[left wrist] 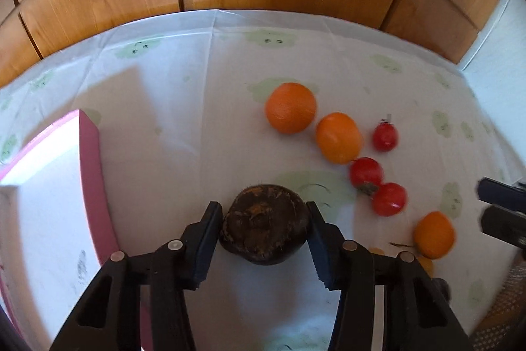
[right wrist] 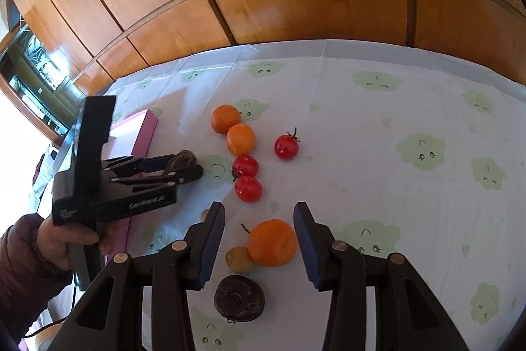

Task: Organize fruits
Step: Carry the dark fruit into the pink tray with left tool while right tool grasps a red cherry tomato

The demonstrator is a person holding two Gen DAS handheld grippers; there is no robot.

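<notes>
Left wrist view, left gripper [left wrist: 265, 221] pinching dark fruit [left wrist: 265, 226], underside hidden, right gripper [right wrist: 259, 234] spread.

Fruit row [right wrist: 243, 153] blocks the middle; cloth [right wrist: 411, 107] right lies open.

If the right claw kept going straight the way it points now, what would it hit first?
Most likely the orange lying between the open fingers of the right claw on the tablecloth. Depth is hard to judge, so it might meet cloth first.
</notes>
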